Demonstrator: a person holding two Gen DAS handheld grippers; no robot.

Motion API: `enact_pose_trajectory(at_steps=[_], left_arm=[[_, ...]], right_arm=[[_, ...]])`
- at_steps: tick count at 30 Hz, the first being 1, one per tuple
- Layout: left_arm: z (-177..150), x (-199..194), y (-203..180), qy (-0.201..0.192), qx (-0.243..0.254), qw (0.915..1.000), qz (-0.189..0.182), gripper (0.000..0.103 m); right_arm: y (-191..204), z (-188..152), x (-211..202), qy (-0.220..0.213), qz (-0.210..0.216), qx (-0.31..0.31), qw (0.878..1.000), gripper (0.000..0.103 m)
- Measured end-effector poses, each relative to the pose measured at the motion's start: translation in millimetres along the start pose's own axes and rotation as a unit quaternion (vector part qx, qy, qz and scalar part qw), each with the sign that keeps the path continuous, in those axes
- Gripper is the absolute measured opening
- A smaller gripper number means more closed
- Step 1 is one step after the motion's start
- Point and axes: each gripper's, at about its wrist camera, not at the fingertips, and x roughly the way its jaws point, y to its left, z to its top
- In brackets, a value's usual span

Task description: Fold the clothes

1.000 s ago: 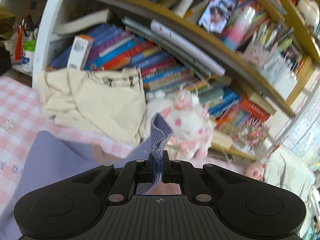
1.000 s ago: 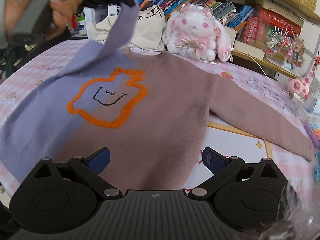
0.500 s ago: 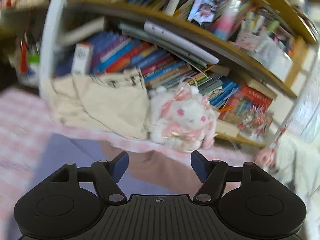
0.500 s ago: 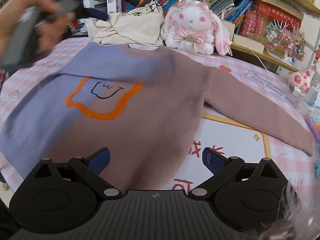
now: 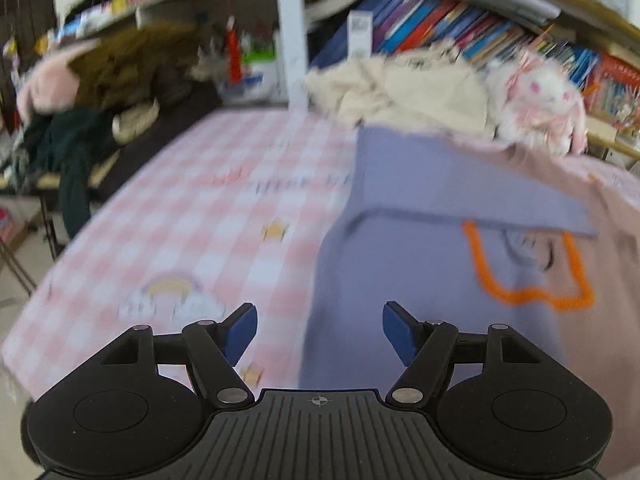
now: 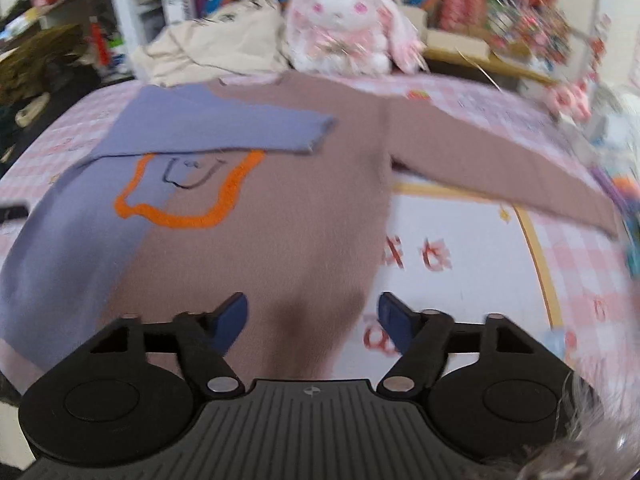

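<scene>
Ahead, sweater (image 6: 260, 248) flat beyond right gripper (image 6: 313, 322), left gripper (image 5: 319, 332) alongside, both spread empty.

Location: a lived-in home room, most likely a bedroom or study.

The work surface was covered by a pink-and-white checked cloth printed with stars and a rainbow (image 5: 224, 216), a domestic furnishing. Behind it stood a white-framed wooden bookshelf (image 5: 291, 32) packed with rows of colourful book spines (image 5: 432, 20). A white-and-pink plush rabbit with bows (image 6: 340, 28) sat at the back edge of the cloth, beside a crumpled cream fabric garment (image 6: 212, 52). Dark clothing draped in a heap (image 5: 72, 148) occupied the left side of the room, and small pink trinkets and decorated boxes (image 6: 520, 12) filled the lower shelf. A two-tone lilac and dusty-pink knit sweater with an orange outline motif (image 6: 280, 208) lay spread on the cloth.
</scene>
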Motion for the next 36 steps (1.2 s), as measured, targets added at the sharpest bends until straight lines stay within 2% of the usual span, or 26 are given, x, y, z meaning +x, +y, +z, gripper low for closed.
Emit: enact_pose_trajectory(at_steps=[2,4,7,9,11,12,19,26,31,33,35,36], left_arm=[[-5.1,3.4,8.1,0.011,-0.008,0.9999,-0.01,0.071],[-8.6,7.6,11.4,0.021,-0.005,0.9995,-0.023,0.07],[-13.7,14.0,16.5,0.036,-0.001,0.9985,-0.042,0.068],[-16.5,16.2,19.1,0.04,-0.002,0.9977,-0.054,0.059],[-18.6,17.2,21.3,0.041,-0.005,0.9969,-0.066,0.049],[-19.0,16.8,22.3,0.04,-0.003,0.9967,-0.071,0.048],[-20.5,16.9,25.4,0.038,-0.005,0.9954,-0.087,0.047],[-23.9,12.9,31.4,0.042,-0.012,0.9937,-0.104,0.047],[-27.1,9.0,33.2,0.044,-0.019,0.9928,-0.11,0.045],[-28.3,8.2,33.1,0.043,-0.016,0.9926,-0.113,0.036],[-28.9,8.1,34.3,0.043,-0.018,0.9921,-0.117,0.013],[-28.9,8.7,36.0,0.042,-0.021,0.992,-0.117,0.009]], right_arm=[[2.7,-5.1,-1.2,0.013,-0.006,0.005,1.0,0.057],[7.3,-10.8,-2.5,0.025,-0.018,0.003,1.0,0.046],[9.7,-18.3,-4.9,0.033,-0.029,0.017,0.999,0.042],[10.4,-22.0,-6.6,0.037,-0.036,0.025,0.998,0.035],[10.3,-24.2,-8.0,0.039,-0.04,0.033,0.998,0.032],[9.7,-25.3,-8.5,0.039,-0.044,0.038,0.998,0.032],[12.7,-28.1,-12.5,0.033,-0.06,0.046,0.997,0.034],[8.0,-33.8,-12.6,0.039,-0.047,0.076,0.995,0.034],[12.1,-35.5,-14.3,0.037,-0.033,0.076,0.996,0.016],[14.3,-35.1,-13.9,0.036,-0.03,0.073,0.996,0.013],[15.9,-35.2,-13.5,0.035,-0.03,0.071,0.996,0.013],[16.7,-35.4,-13.4,0.034,-0.03,0.069,0.997,0.012]])
